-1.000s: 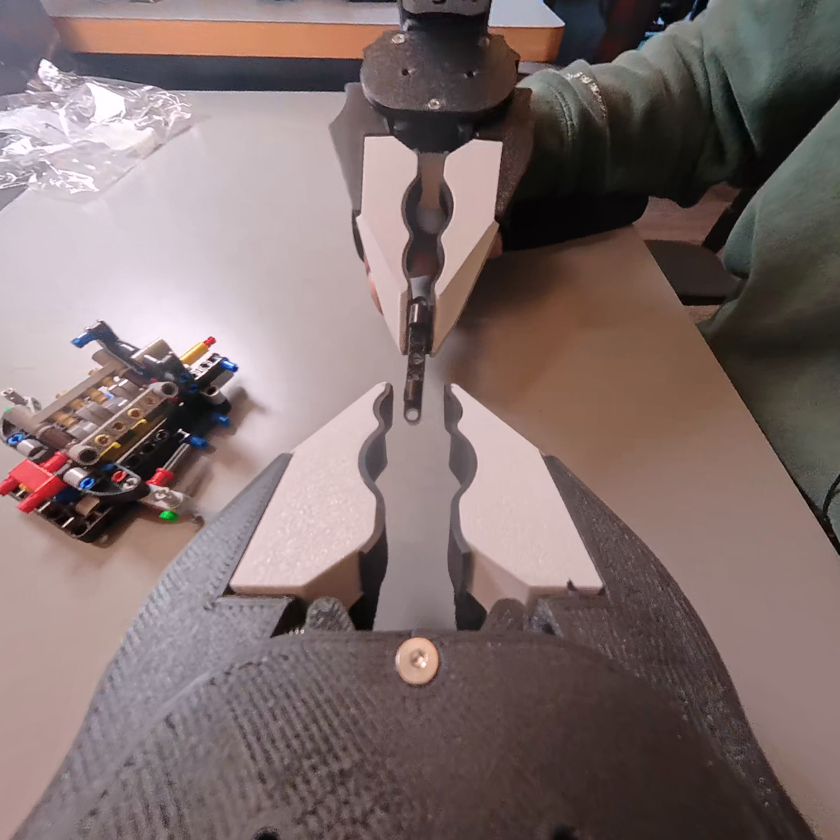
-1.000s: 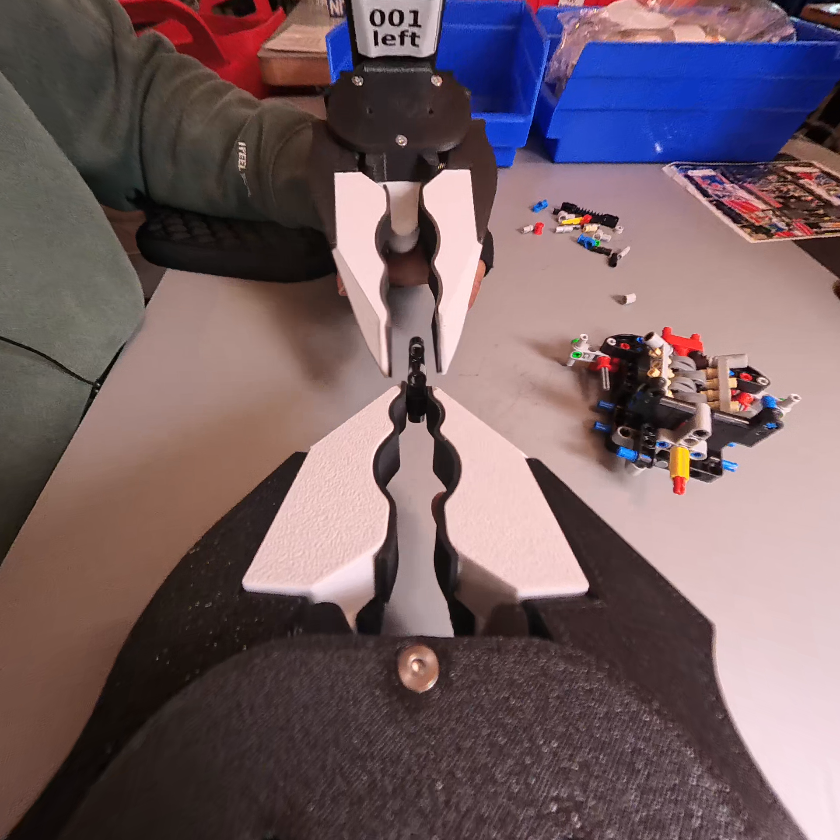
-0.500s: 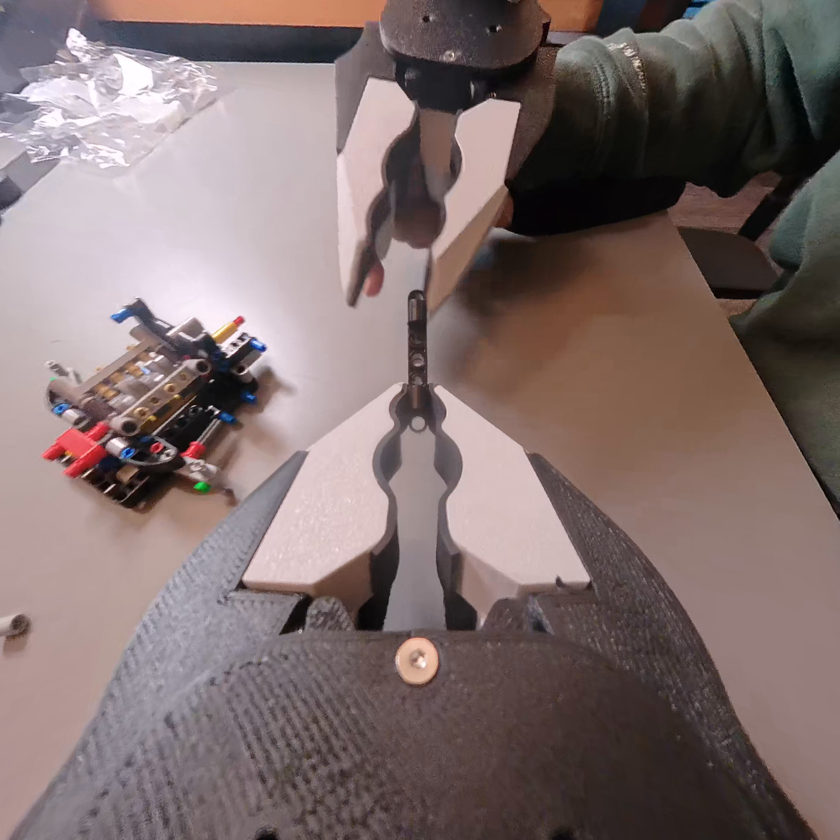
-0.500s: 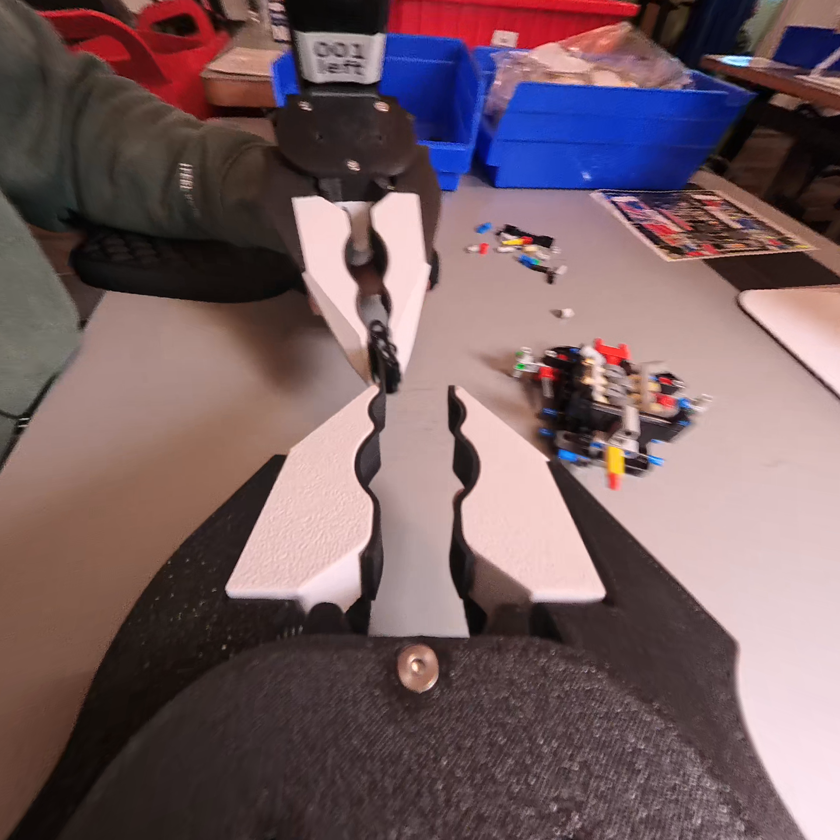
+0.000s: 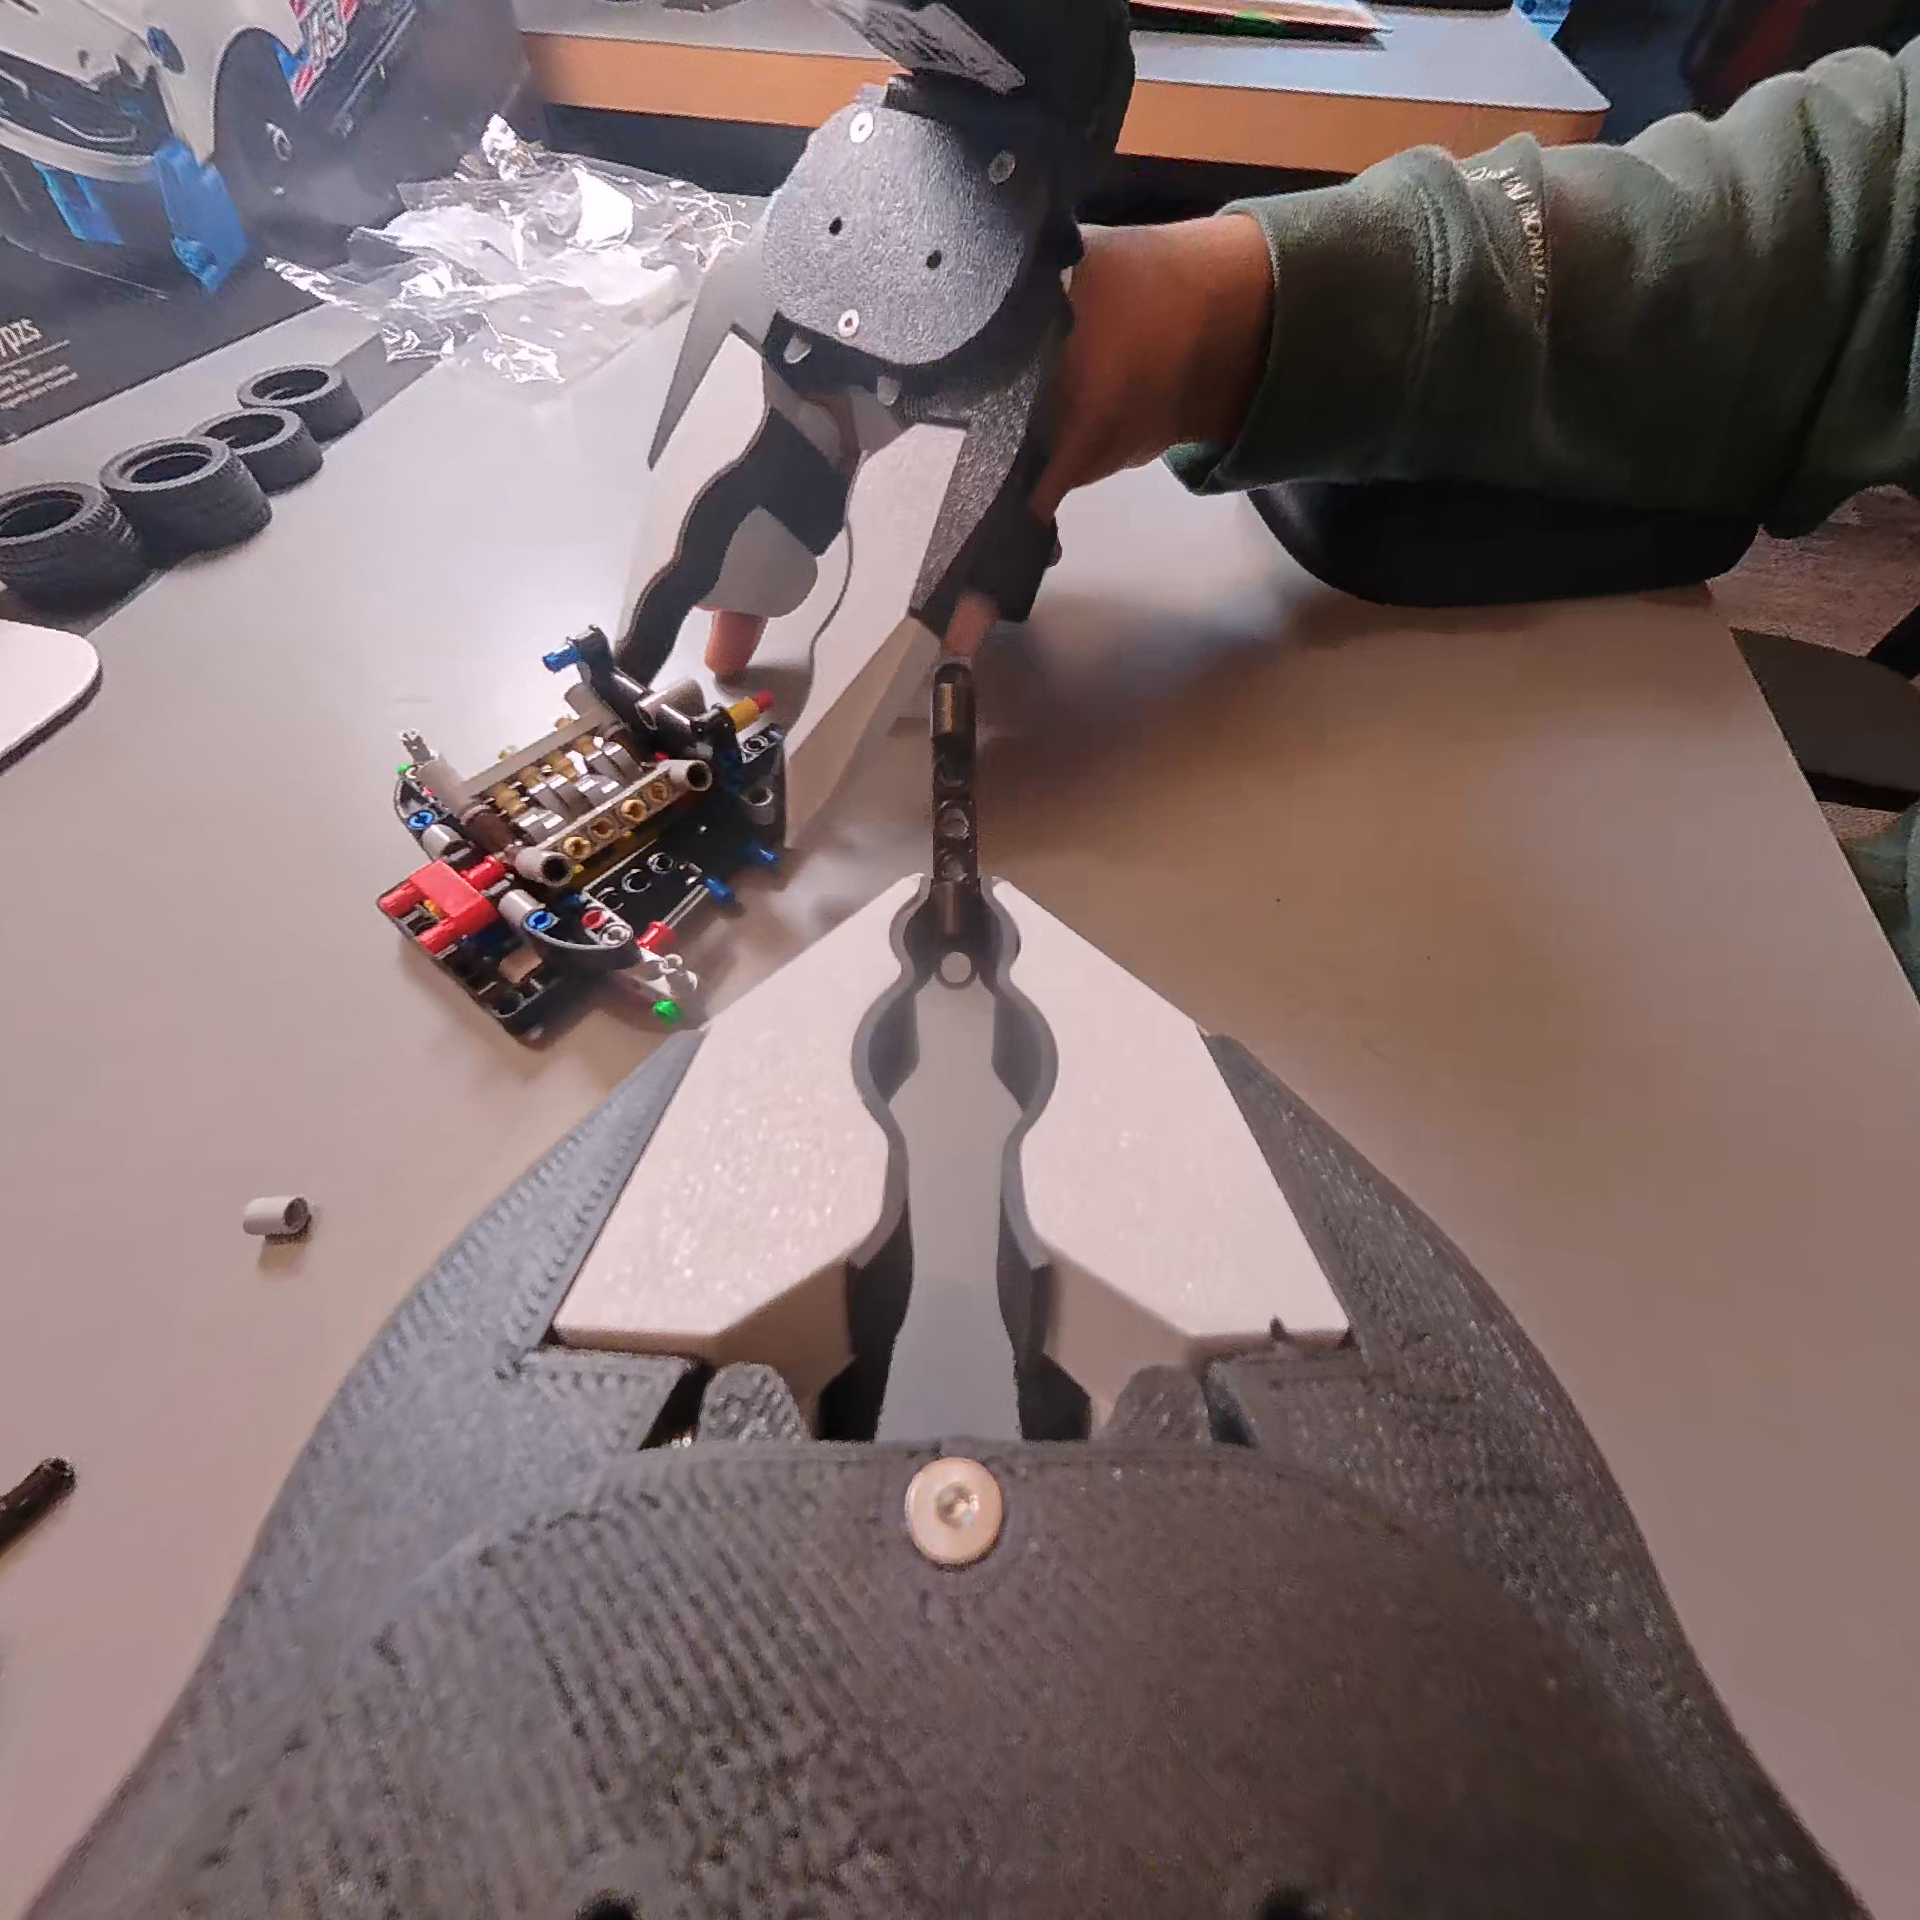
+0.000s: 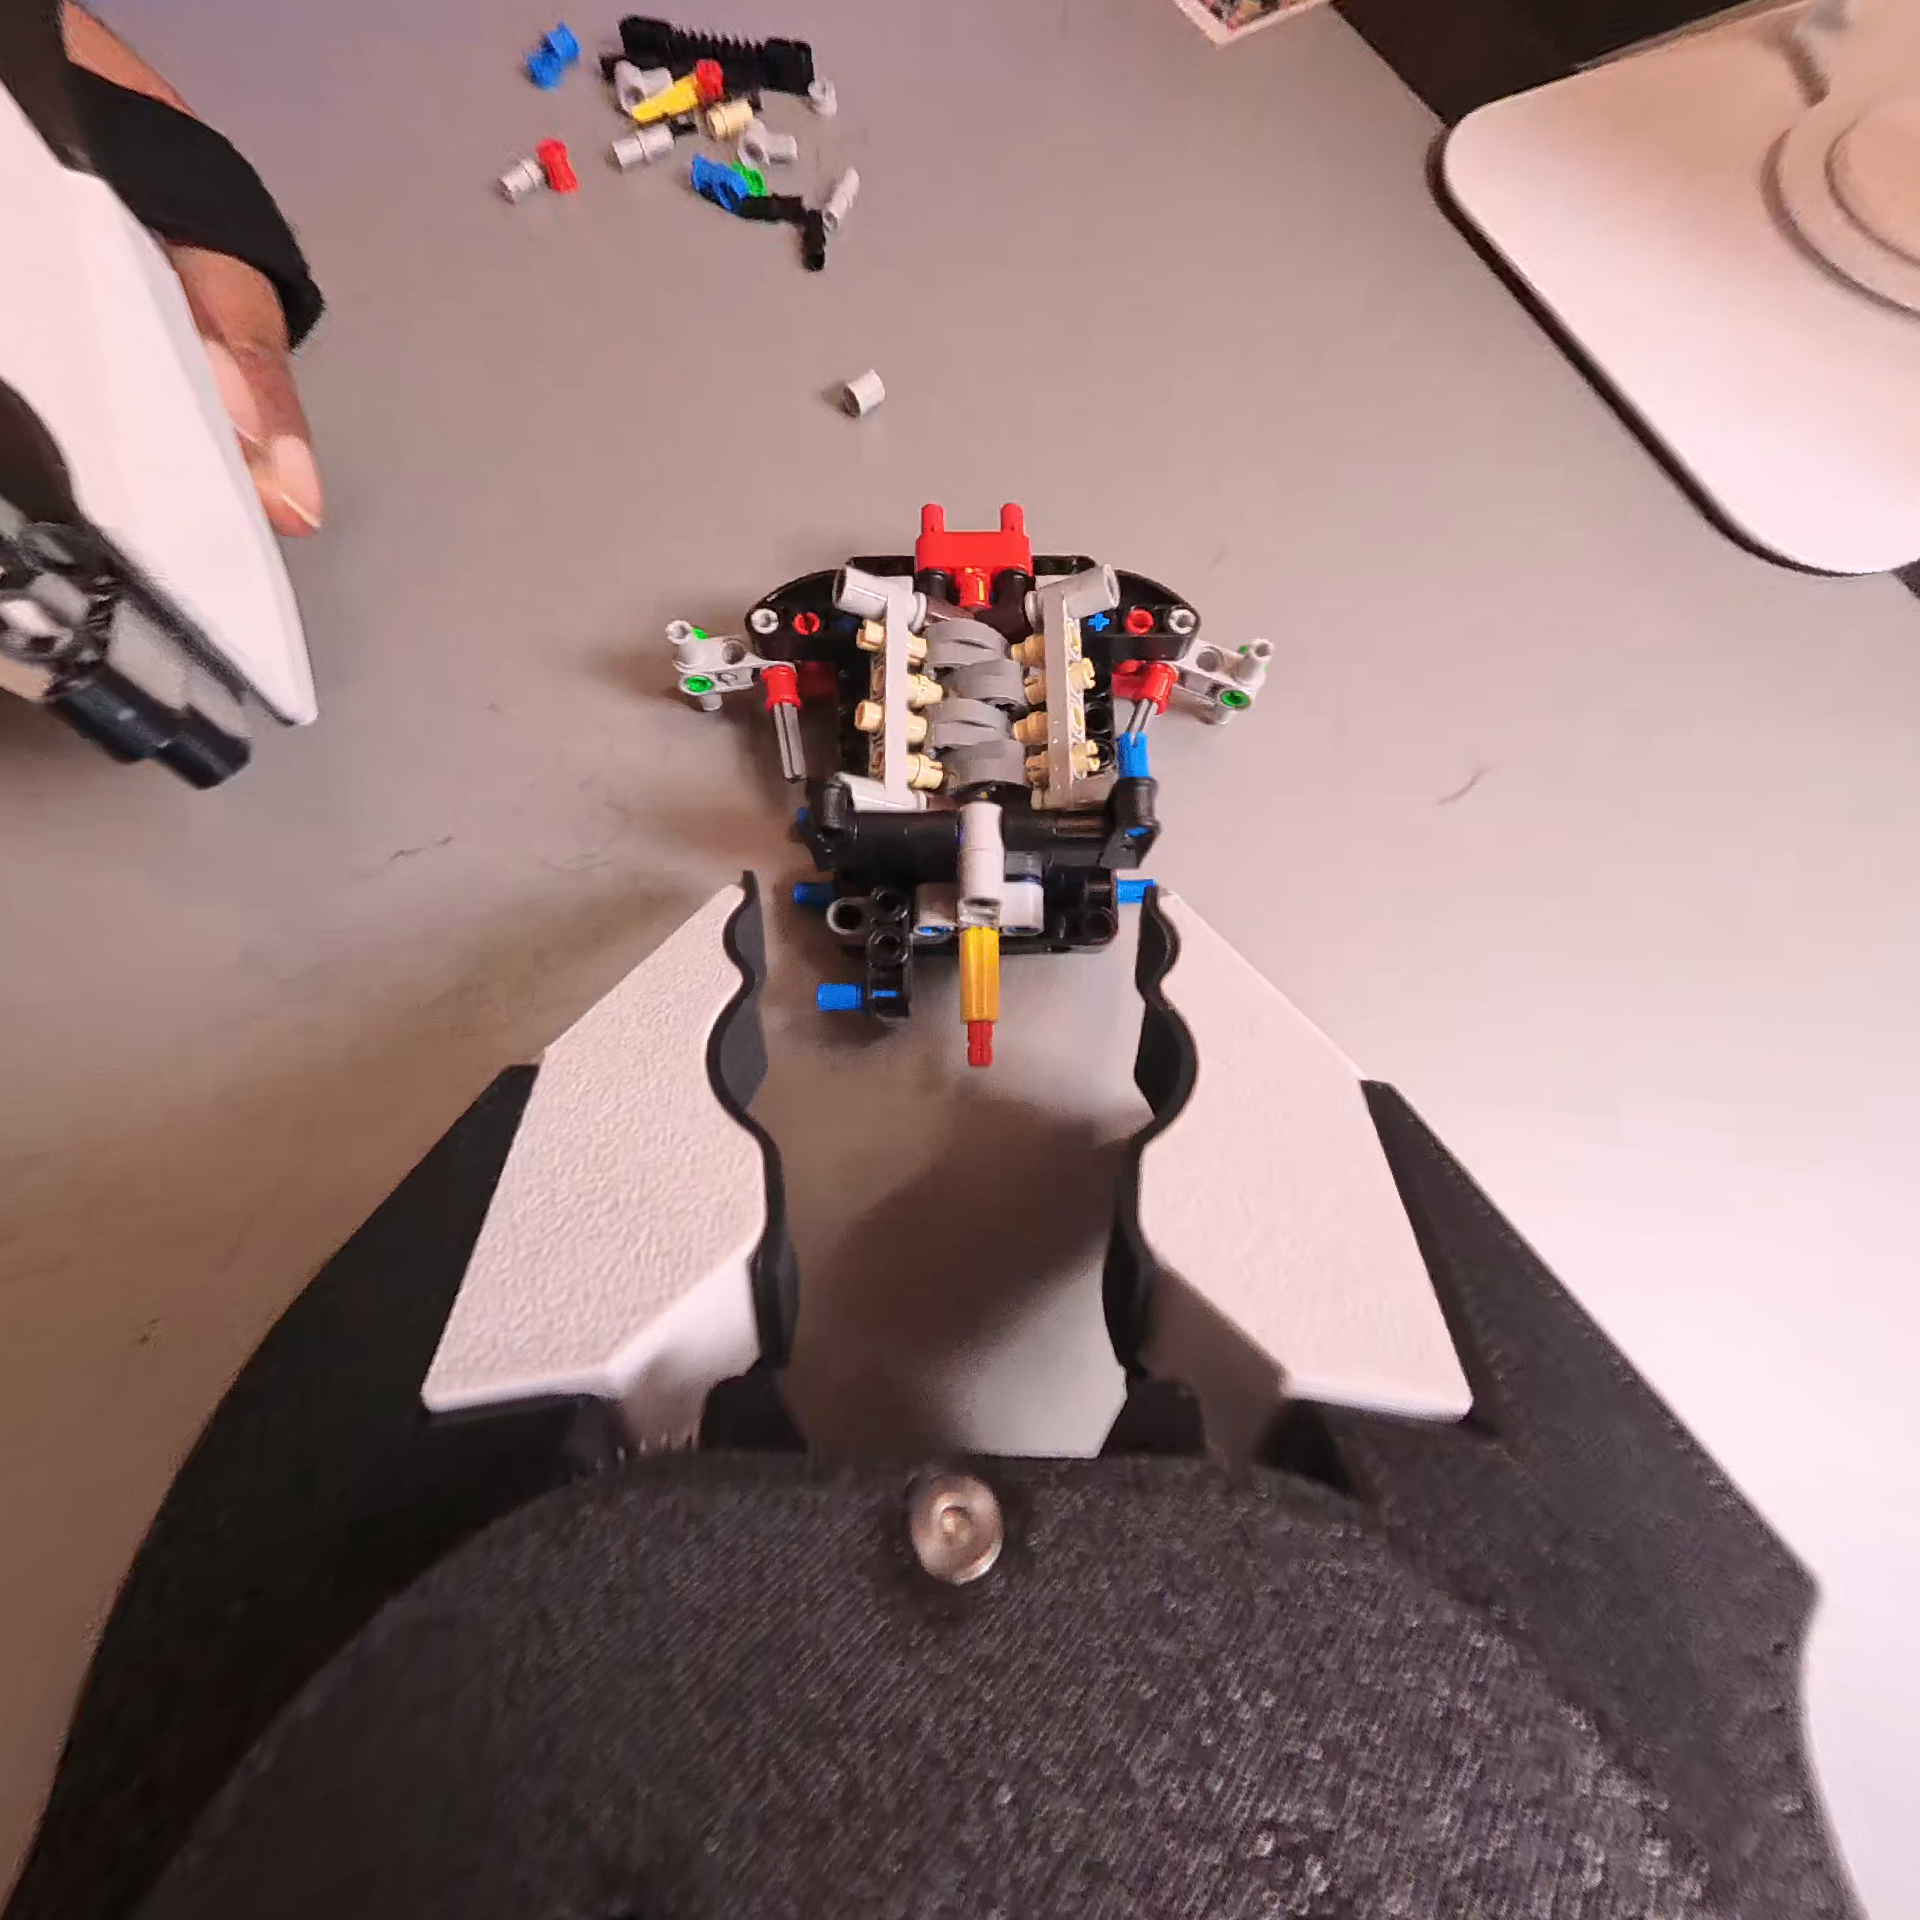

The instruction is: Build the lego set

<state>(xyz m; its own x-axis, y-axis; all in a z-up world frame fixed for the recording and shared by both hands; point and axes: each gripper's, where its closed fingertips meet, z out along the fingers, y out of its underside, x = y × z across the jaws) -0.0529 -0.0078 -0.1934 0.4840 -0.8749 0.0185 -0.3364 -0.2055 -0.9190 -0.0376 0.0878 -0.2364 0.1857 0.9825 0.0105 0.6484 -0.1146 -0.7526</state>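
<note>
My left gripper [image 5: 954, 902] is shut on one end of a thin black holed beam [image 5: 952, 790], which sticks out forward above the table. The part-built lego assembly [image 6: 977, 707], black and grey with red, blue and yellow pins, lies on the grey table [image 6: 1351, 935]. My right gripper [image 6: 948, 899] is open wide and empty, its fingertips on either side of the assembly's near end with the yellow axle. In the left wrist view the right gripper [image 5: 717, 727] stands over the assembly [image 5: 582, 831]. In the right wrist view the left gripper [image 6: 156, 499] with the beam [image 6: 135, 717] shows at the left edge.
A pile of loose small parts [image 6: 696, 135] lies beyond the assembly, with a grey sleeve [image 6: 860, 393] nearer. Several black tyres [image 5: 187, 478], a clear plastic bag [image 5: 520, 260] and the set's box [image 5: 156, 156] sit at the far left. A white pad [image 6: 1714, 260] lies on the right.
The black beam passed from my right gripper to my left, which shut on it. My right gripper opened wide and moved over to the assembly.
</note>
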